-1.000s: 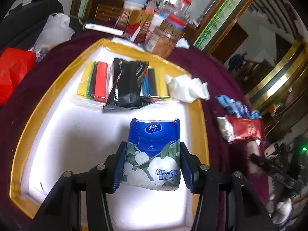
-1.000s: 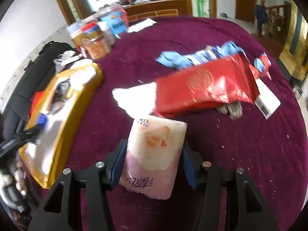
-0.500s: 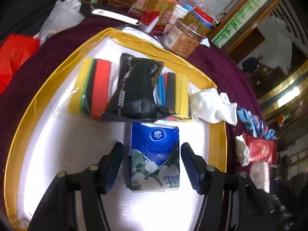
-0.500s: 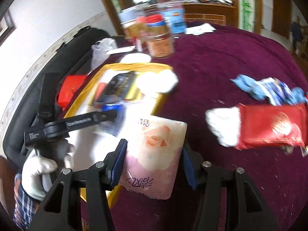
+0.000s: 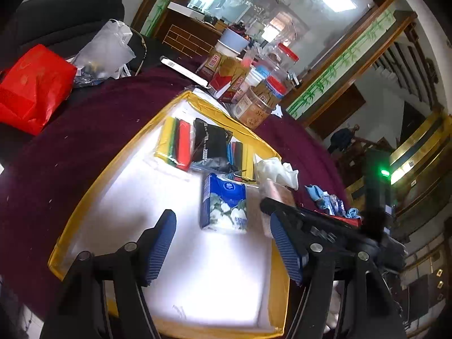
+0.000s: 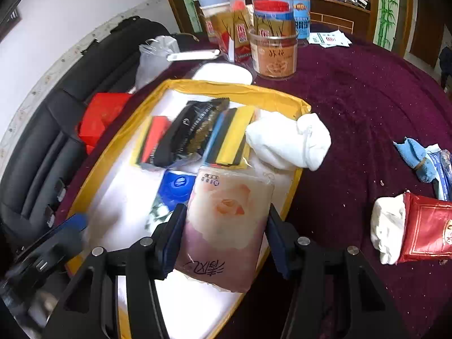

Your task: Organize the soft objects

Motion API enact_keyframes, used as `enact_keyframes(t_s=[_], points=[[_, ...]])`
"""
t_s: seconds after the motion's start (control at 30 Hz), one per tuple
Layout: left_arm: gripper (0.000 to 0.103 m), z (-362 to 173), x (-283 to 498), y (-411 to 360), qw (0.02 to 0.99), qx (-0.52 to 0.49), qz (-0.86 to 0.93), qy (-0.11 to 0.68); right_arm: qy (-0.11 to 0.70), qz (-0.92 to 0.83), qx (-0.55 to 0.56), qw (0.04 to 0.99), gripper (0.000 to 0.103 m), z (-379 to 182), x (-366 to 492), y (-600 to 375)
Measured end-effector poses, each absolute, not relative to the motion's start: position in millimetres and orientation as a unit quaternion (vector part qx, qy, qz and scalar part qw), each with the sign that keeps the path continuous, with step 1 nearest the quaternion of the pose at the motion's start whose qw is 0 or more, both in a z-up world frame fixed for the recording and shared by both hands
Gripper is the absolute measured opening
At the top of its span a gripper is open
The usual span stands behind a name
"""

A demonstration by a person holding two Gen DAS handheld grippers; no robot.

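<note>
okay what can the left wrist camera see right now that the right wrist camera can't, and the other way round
Left wrist only: the staircase, a green light, and the left gripper, its jaws opening and nothing between them.

Right wrist only: the red packet with a white wad beside it on the cloth, and the right gripper shut on the pink tissue pack.

Both: the yellow-rimmed tray holding the blue tissue pack, the black pouch and the white glove on its rim.

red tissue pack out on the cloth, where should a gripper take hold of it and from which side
Grip the red tissue pack across its two long edges, coming down from above. It lies flat on the maroon cloth, so only the top is open. Stay on the red body, clear of the white tissue bulging from its left end.
</note>
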State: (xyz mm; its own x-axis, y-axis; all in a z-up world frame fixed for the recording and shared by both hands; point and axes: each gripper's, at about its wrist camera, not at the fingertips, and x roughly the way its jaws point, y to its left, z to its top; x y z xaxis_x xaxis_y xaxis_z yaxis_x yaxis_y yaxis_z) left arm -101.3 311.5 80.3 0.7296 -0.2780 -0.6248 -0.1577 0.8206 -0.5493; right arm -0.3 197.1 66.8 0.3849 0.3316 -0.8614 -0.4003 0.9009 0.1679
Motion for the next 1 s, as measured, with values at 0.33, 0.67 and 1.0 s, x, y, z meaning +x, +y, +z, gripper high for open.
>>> enact_keyframes(t_s=[0.33, 0.67, 1.0], points=[[0.073, 78.2, -118.3, 314.0, 0.882, -0.311, -0.033, 0.353, 0.498, 0.189, -0.070, 0.843, 0.060, 55.3, 2.5, 212.8], [0.074, 85.7, -134.4, 305.8, 0.890, -0.300, -0.023, 0.342, 0.449, 0.210, 0.000, 0.869, 0.070, 93.2, -9.9, 163.3], [0.079, 103.7, -141.8, 256.4, 0.909, -0.254, -0.089, 0.318, 0.415, 0.075, 0.062, 0.904, 0.073, 109.8, -17.0, -13.2]])
